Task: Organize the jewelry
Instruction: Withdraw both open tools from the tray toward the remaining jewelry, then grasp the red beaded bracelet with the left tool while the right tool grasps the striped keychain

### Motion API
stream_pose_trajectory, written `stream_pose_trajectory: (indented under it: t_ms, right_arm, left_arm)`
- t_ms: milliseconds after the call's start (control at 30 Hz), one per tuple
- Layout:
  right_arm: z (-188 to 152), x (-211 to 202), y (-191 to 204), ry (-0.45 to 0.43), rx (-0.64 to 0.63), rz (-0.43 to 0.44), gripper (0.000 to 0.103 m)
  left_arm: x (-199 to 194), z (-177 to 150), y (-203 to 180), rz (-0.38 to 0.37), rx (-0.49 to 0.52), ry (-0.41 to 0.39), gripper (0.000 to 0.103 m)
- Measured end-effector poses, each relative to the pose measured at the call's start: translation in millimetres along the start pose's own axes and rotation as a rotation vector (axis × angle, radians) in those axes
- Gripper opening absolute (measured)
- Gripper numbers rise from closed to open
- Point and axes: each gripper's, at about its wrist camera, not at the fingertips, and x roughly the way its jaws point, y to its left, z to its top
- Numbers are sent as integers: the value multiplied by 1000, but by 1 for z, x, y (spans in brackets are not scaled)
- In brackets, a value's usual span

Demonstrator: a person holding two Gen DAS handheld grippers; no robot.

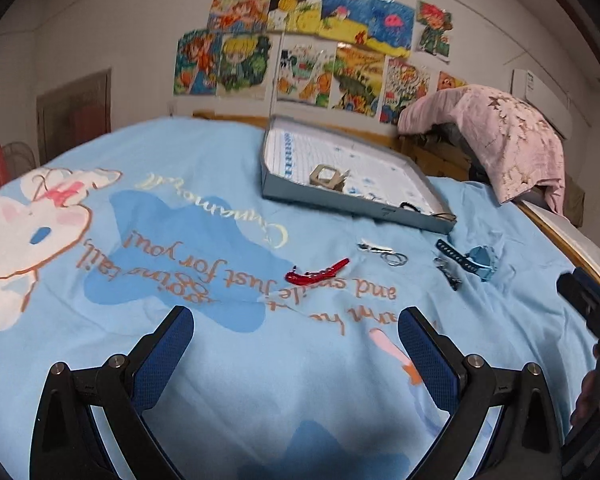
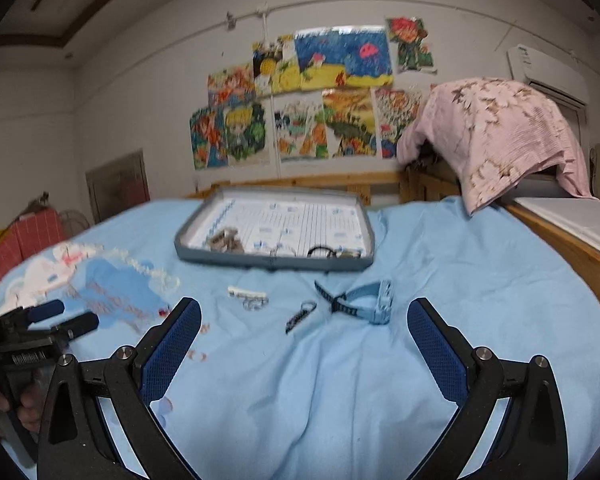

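The left gripper point(image 1: 296, 344) hangs over the blue bedsheet point(image 1: 228, 400) with its jaws spread wide and nothing between them; the right gripper point(image 2: 304, 340) is likewise splayed and empty. Loose jewelry lies ahead, left to right: a red hair clip point(image 1: 316, 272), a white clip with silver rings point(image 2: 249, 297), a small dark charm point(image 2: 298, 318), then a light-blue watch point(image 2: 374, 304). Beyond sits the shallow grey tray point(image 2: 268, 262), some pieces already inside. The clip looks stiff, light and glossy, probably slippery; pinching across its middle seems safest. The watch strap looks floppy, so its case is the better hold. The sheet's print reads "just for you!" point(image 1: 204, 254) upside down.
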Motion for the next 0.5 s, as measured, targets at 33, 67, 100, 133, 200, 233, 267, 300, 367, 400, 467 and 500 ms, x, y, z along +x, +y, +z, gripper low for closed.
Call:
stream_pose_trajectory:
  t_ms: [33, 67, 100, 133, 200, 233, 267, 300, 367, 400, 467, 500]
  right_arm:
    - [0, 2, 3, 9, -9, 1, 101]
    - [-1, 6, 5, 19, -23, 3, 101]
    - [-1, 10, 7, 27, -38, 7, 101]
    - [-2, 13, 8, 28, -47, 12, 101]
    - [-1, 22, 10, 30, -57, 39, 101]
    - [0, 27, 11, 34, -67, 51, 101]
    - [1, 33, 13, 38, -77, 57, 101]
    - [2, 38, 15, 38, -86, 57, 101]
    - [4, 49, 18, 46, -93, 66, 101]
    - [5, 57, 20, 50, -91, 77, 97]
    - [7, 73, 23, 68, -98, 87, 85]
    - [7, 81, 24, 81, -102, 87, 76]
  left_arm:
    - [7, 3, 1, -2, 5, 12, 103]
    - [13, 3, 0, -7, 12, 22, 103]
    - [18, 5, 0, -13, 22, 31, 103]
    - [26, 7, 0, -20, 40, 40, 103]
    - [37, 11, -2, -32, 67, 53, 101]
    - [43, 13, -3, -41, 77, 59, 97]
    - [51, 17, -4, -56, 88, 67, 92]
    - [57, 19, -5, -64, 94, 73, 89]
    - [73, 25, -6, -80, 105, 87, 81]
    - [79, 27, -7, -88, 107, 93, 79]
    - [94, 29, -8, -113, 113, 114, 69]
    - [99, 29, -9, -129, 115, 125, 68]
